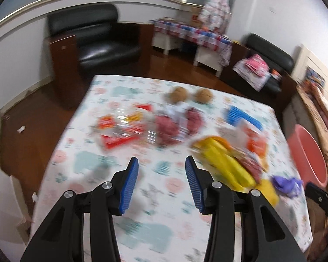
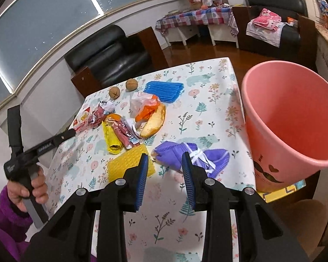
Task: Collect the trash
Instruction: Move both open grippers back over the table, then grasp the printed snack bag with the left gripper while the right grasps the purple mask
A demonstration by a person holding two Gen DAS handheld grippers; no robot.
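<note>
Both claws gape empty: the right gripper (image 2: 165, 163) hovers over purple gloves (image 2: 190, 156), the left gripper (image 1: 161, 170) over blurred, probably plastic wrappers (image 1: 129, 128). The pink bin (image 2: 295, 131) stands at the table's (image 2: 212, 109) right edge.

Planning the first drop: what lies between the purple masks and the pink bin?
In the right wrist view, only bare flowered tablecloth lies between the purple masks and the pink bin, which stands beyond the table edge.
</note>
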